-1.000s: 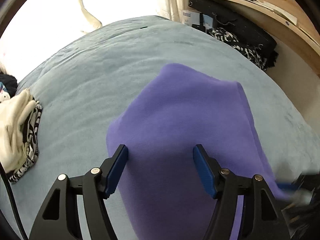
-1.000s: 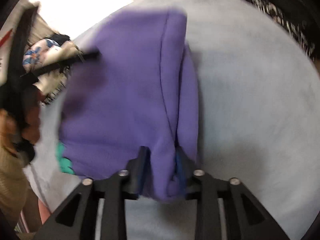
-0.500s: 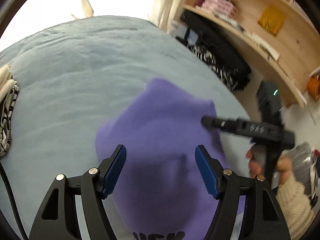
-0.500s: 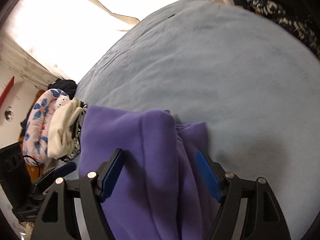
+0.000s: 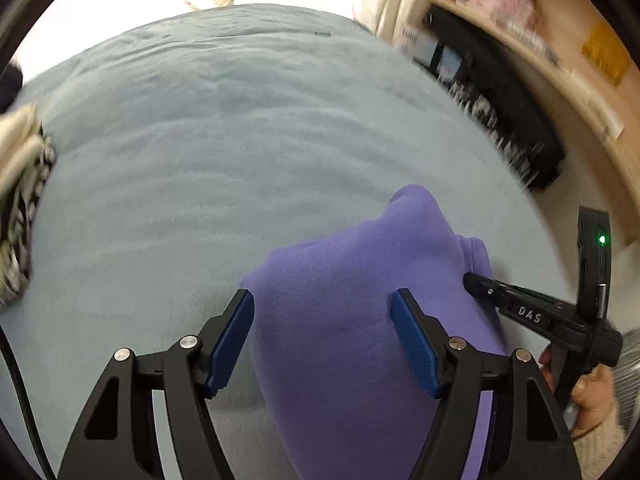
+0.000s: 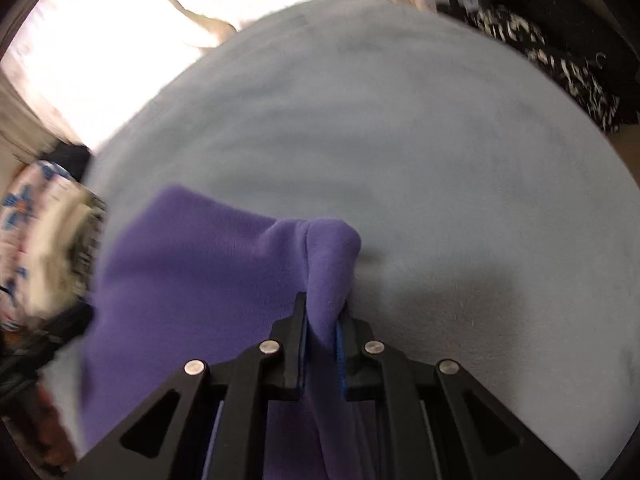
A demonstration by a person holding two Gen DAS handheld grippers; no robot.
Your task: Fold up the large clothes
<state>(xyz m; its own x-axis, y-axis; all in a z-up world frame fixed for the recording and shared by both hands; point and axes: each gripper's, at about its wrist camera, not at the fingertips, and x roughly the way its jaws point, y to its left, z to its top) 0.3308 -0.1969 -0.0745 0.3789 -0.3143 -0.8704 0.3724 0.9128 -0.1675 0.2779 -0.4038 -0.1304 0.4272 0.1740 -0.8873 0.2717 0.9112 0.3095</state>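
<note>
A purple garment (image 5: 360,320) is spread on a pale blue-grey bed cover (image 5: 220,140), bunched toward the near right part of the bed as seen from the left wrist camera. Its far end rises into a rounded peak, and the fabric runs back under the camera.

The left gripper (image 5: 322,312) is held over the garment with its 2 blue pads wide apart. The purple cloth lies between and below them, but neither pad is seen pressing on it. The left pad sits at the cloth's left edge, over the bed cover.

The right gripper (image 6: 322,316) is seen closing, and its 2 fingers are drawn nearly together on a raised fold of the purple garment (image 6: 200,280). The pinched ridge stands up between the jaws and curls over just beyond their tips. From the left wrist view the same tool (image 5: 476,282) is seen with its tips at the garment's right edge, gripped by a hand (image 5: 588,392) in a cream knitted sleeve.

At the left edge of the bed a pile of cream and black-and-white patterned clothes (image 5: 20,200) is seen, well apart from the purple garment. A wooden shelf (image 5: 560,68) with blurred items is seen at the upper right, with dark bags (image 5: 500,100) below it beside the bed. Bright curtains (image 6: 120,40) are seen beyond the far end of the bed.
</note>
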